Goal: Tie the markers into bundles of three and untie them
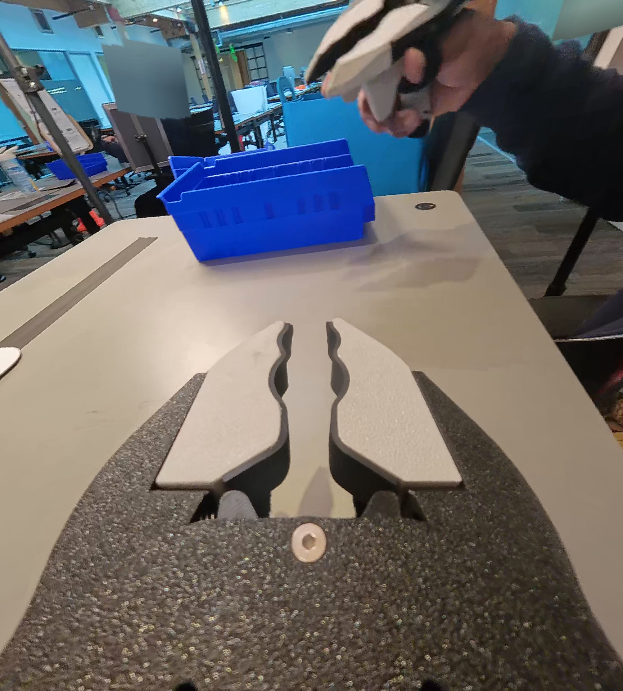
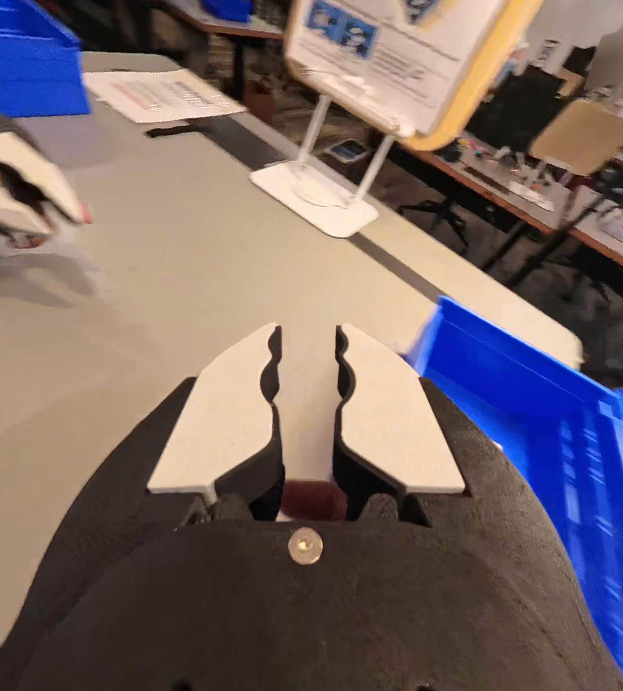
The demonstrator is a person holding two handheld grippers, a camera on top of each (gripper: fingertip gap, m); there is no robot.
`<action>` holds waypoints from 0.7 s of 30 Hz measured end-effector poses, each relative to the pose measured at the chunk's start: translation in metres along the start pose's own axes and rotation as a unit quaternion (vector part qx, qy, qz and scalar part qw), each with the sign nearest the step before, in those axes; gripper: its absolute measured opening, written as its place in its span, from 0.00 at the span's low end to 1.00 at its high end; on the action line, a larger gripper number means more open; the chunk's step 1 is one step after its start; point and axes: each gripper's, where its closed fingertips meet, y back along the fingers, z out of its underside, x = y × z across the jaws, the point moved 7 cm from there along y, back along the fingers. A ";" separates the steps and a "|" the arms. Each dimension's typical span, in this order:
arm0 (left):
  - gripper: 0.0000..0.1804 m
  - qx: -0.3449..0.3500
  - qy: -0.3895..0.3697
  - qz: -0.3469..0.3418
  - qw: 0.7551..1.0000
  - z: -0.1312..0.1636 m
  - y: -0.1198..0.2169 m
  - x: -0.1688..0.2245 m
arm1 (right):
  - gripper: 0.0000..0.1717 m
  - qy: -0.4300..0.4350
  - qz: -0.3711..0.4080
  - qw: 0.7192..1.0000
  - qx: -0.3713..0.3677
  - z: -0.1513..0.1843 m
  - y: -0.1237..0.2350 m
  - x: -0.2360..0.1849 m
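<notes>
Markers: none discernible in either view, so their whereabouts could not be told. Left gripper [image 1: 309, 327]: jaws slightly parted, bare, low over grey table [image 1: 414, 336]. Right gripper [image 2: 308, 329]: jaws parted somewhat wider, bare, just beside blue bin [image 2: 526, 411], raised and blurred in left wrist view. Stacked blue bins [image 1: 272, 209] at far edge. White stand [image 2: 313, 198] with clipboard [image 2: 396, 63] near grey strip [image 2: 396, 258].

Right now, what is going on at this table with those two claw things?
A person is holding a two-finger claw in each hand over a grey table. Both the left claw and the right claw are open with nothing between their fingers. Blue plastic bins stand on the table, one right beside the right claw. No markers show anywhere in these views, so nothing is being bundled or untied at this moment.
</notes>
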 end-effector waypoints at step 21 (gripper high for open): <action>0.34 -0.031 0.093 -0.499 0.861 -0.027 0.230 -0.031 | 0.29 -0.012 -0.211 0.970 -0.117 0.048 -0.179 -0.142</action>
